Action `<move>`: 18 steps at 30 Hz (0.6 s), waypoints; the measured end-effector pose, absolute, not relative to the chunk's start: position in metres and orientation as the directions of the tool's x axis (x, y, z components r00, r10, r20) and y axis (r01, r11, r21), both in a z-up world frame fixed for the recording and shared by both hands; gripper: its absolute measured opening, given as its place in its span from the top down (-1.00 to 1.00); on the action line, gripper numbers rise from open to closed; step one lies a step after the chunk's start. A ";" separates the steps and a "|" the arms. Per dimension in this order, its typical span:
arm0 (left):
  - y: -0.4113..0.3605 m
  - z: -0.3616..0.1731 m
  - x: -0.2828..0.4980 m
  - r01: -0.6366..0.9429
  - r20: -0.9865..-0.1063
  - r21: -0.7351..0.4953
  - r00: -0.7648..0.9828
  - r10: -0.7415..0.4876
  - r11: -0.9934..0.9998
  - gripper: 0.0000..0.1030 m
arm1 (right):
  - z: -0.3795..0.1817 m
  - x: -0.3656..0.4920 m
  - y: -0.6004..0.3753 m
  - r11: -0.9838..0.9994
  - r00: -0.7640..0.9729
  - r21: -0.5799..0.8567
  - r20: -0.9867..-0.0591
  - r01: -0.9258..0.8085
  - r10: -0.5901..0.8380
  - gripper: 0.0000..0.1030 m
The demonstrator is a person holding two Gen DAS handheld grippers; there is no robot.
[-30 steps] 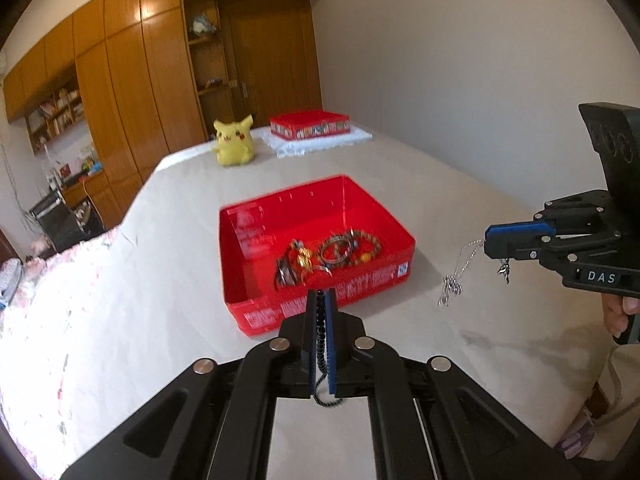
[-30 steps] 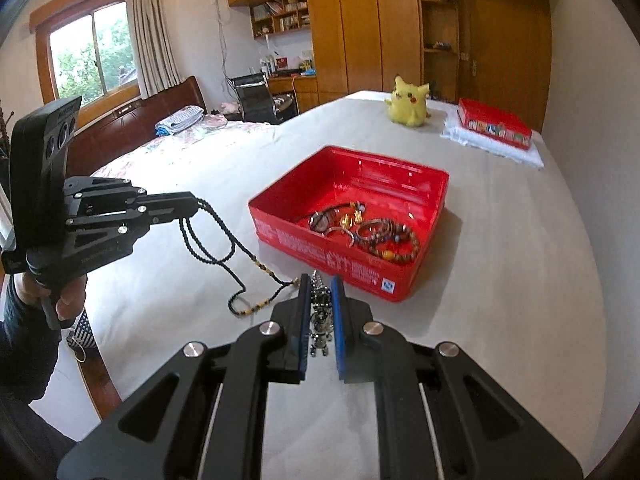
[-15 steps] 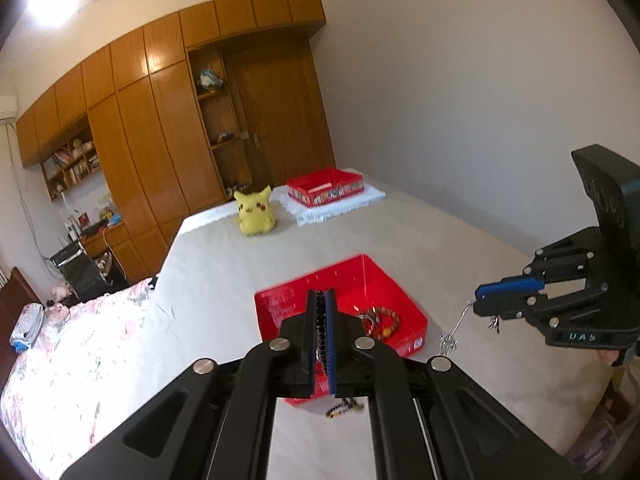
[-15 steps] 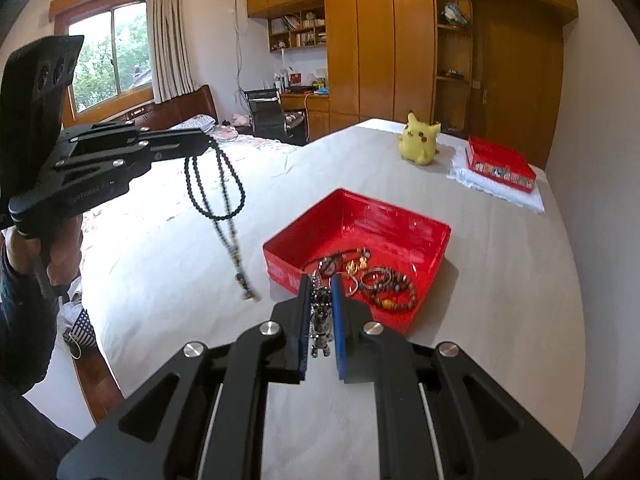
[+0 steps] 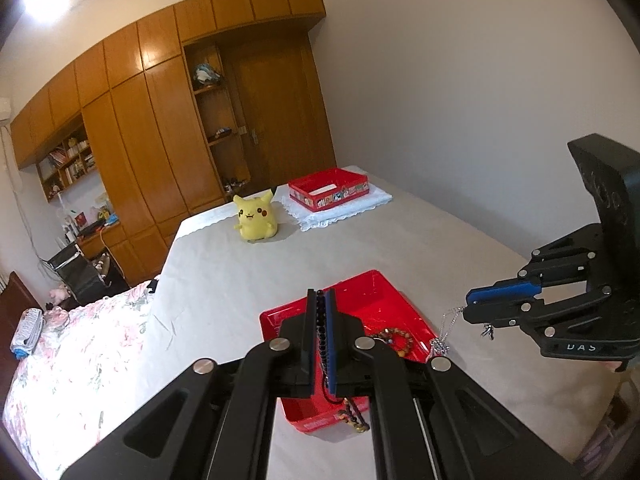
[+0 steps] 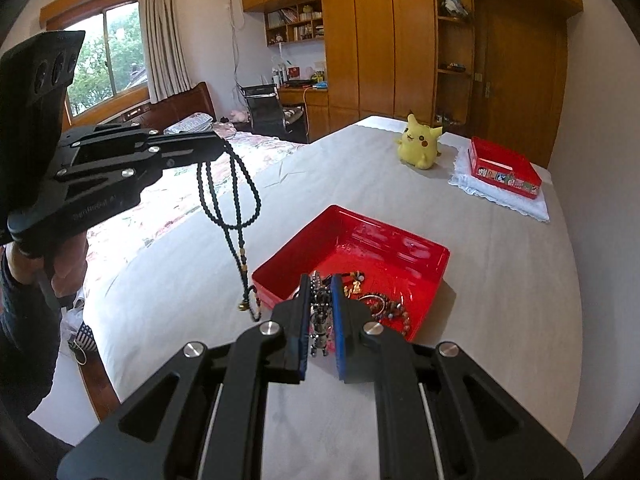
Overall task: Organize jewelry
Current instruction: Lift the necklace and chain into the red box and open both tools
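Observation:
A red open tray (image 6: 402,245) (image 5: 362,294) sits on the grey table and holds several bracelets (image 6: 386,308) (image 5: 394,338). My left gripper (image 5: 320,300) (image 6: 214,146) is shut on a black bead necklace (image 6: 234,200) (image 5: 320,336). It hangs in long loops, its end just left of the tray's near corner. My right gripper (image 6: 320,292) (image 5: 470,308) is shut on a silver chain necklace (image 6: 319,320) (image 5: 444,330), held above the tray's near right side. Both grippers are raised well above the table.
A yellow Pikachu plush (image 6: 418,142) (image 5: 255,218) stands at the table's far end. Beside it a second red box (image 6: 504,168) (image 5: 328,189) rests on a white cloth. A bed with floral cover (image 5: 76,352) lies to the left. Wooden wardrobes line the back wall.
Both grippers have risen higher above the table with their necklaces. The bead necklace has lifted off the table and now hangs free by the tray's corner.

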State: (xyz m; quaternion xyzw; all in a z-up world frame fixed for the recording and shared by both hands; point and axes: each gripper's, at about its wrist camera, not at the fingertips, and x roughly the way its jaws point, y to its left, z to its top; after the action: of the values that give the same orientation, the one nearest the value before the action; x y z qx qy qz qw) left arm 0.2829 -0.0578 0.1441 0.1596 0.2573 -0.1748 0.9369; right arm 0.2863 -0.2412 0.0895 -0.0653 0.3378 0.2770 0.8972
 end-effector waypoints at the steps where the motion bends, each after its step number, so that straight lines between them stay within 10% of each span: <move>1: -0.057 0.144 0.287 0.410 -0.542 0.211 0.804 -0.243 0.888 0.94 | 0.089 0.290 -0.240 0.839 0.617 0.072 -0.644 -0.539 0.452 0.84; 18: -0.072 0.114 0.356 0.414 -0.616 0.184 0.756 -0.223 0.892 0.94 | 0.038 0.381 -0.227 0.879 0.551 0.115 -0.739 -0.463 0.387 0.84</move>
State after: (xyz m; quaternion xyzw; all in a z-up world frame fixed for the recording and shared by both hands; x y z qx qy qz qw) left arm 0.3564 -0.0717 0.1142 0.1563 0.3040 -0.1724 0.9238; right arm 0.3814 -0.2275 0.0382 -0.0468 0.4076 0.2416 0.8794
